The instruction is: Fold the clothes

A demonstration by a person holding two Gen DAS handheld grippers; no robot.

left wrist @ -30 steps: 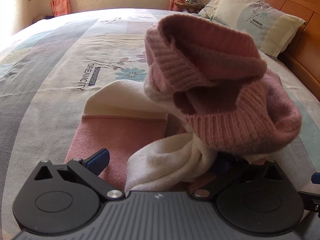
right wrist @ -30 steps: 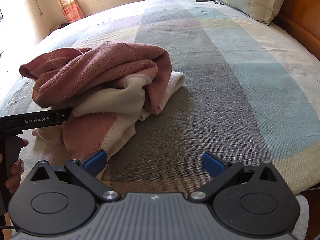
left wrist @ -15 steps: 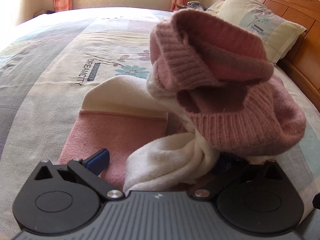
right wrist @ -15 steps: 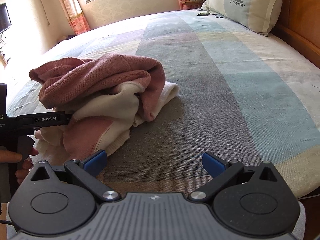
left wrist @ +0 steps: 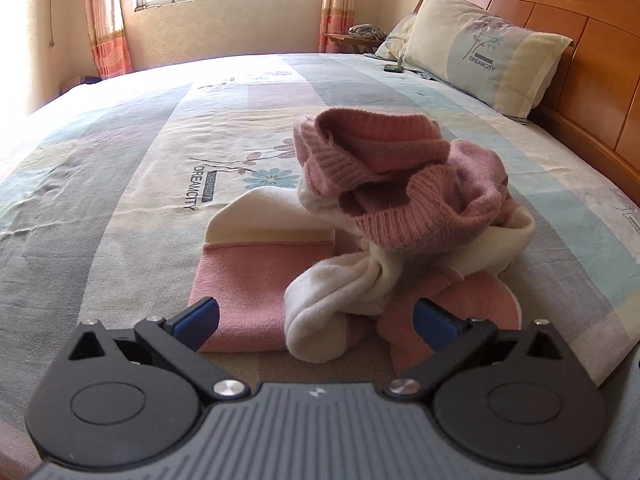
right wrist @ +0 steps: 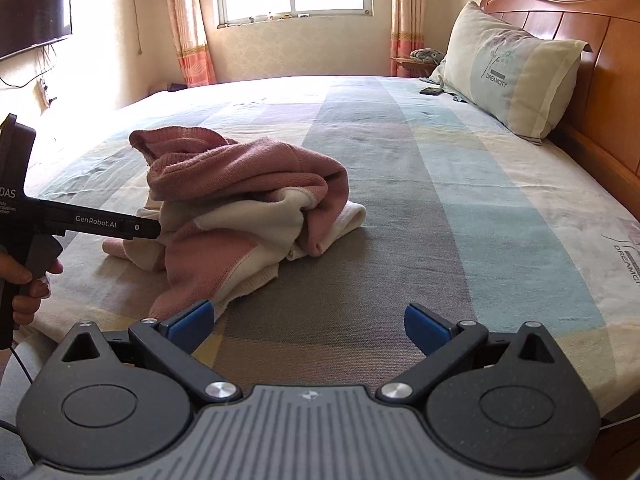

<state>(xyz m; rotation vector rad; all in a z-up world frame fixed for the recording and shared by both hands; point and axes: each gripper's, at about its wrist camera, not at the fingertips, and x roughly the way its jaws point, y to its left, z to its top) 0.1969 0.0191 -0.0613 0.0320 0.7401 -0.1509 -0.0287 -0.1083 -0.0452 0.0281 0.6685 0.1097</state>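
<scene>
The crumpled pink-and-cream knitted sweater [right wrist: 244, 216] lies in a heap near the close edge of the patchwork-striped bed cover [right wrist: 460, 184], and it is the one bulky thing on the open sheet. To its right a wide grey and blue stretch runs bare toward the carved wooden headboard [right wrist: 592, 40], where a floral cream pillow [right wrist: 516, 68] and a small dark flat object [right wrist: 431, 91], possibly a phone, close the far corner. Left of the heap the left gripper [left wrist: 316, 316], spread wide, fills the approach, its handle held by a hand [right wrist: 24, 288]. The right gripper [right wrist: 306, 324] hangs parted over bare cover.
</scene>
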